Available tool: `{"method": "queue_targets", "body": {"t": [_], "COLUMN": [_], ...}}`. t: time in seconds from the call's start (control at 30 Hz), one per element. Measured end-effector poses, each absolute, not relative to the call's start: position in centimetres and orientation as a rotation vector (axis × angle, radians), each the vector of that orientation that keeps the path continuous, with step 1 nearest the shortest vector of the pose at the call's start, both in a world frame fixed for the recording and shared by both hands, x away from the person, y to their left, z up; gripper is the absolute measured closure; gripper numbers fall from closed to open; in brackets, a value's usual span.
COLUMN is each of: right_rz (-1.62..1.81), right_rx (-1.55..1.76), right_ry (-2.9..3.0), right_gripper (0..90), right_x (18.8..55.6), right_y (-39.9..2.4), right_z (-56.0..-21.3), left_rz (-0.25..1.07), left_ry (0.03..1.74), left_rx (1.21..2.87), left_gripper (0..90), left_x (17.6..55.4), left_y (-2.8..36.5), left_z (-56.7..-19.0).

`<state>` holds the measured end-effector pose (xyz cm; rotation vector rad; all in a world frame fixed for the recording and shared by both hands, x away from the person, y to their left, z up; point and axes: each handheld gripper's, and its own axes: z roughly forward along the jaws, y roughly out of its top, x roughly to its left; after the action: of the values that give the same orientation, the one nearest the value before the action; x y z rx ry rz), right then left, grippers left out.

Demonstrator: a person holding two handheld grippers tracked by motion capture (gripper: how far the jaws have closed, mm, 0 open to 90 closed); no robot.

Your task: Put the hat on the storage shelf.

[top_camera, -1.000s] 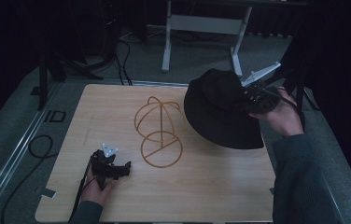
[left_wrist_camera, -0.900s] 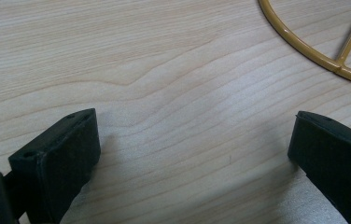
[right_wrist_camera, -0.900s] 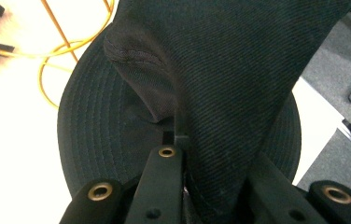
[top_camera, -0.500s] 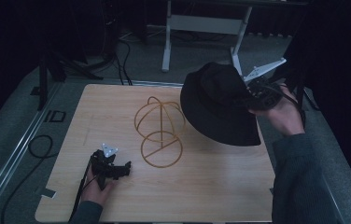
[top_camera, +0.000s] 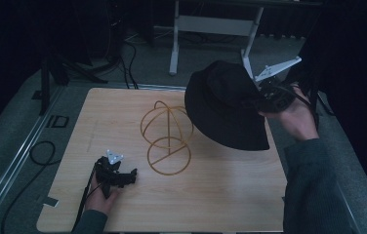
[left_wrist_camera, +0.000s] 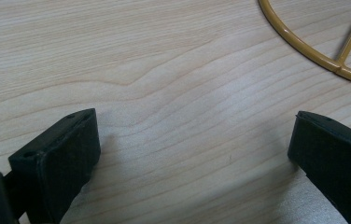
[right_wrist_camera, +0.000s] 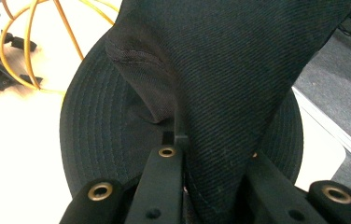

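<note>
The right gripper (top_camera: 264,100) was clamped on the crown of a black bucket hat (top_camera: 225,109), fabric pinched between its jaws, holding it in the air just right of the gold wire hat stand (top_camera: 167,139). Compared with a second earlier, the hat had been raised and tipped further toward the stand. The left gripper (top_camera: 132,176), jaws wide apart and gripping nothing, stayed resting on the wooden table (top_camera: 220,195) near the stand's ring base.

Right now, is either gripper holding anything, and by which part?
The right gripper is shut on the black bucket hat, pinching a fold of its crown fabric. The left gripper is open over bare table, holding nothing.
</note>
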<state>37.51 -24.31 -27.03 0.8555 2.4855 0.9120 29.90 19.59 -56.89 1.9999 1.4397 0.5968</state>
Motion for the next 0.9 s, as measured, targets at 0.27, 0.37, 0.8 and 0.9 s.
{"method": "queue_targets", "body": {"t": [0.27,0.37,0.8,0.9], "right_rz": [0.943,0.947,1.0,1.006], "right_rx": [0.835,0.829,0.777,0.769], "right_ry": [2.486,2.489,2.5,2.506], "right_gripper": [87.1,87.1,87.1,87.1], "right_x": [37.3,37.2,36.9,36.8], "right_y": [-24.1,-24.0,-22.8,-22.6], "right_z": [-26.5,-26.3,-25.7,-25.6], "left_rz": [0.597,0.597,0.598,0.597], "left_ry": [1.44,1.44,1.44,1.44], "left_rx": [1.999,2.0,1.998,1.997], "left_gripper": [2.6,2.6,2.6,2.6], "left_x": [29.9,29.9,29.9,29.9], "left_y": [19.6,19.6,19.6,19.6], "left_z": [-56.9,-56.9,-56.9,-56.9]}}
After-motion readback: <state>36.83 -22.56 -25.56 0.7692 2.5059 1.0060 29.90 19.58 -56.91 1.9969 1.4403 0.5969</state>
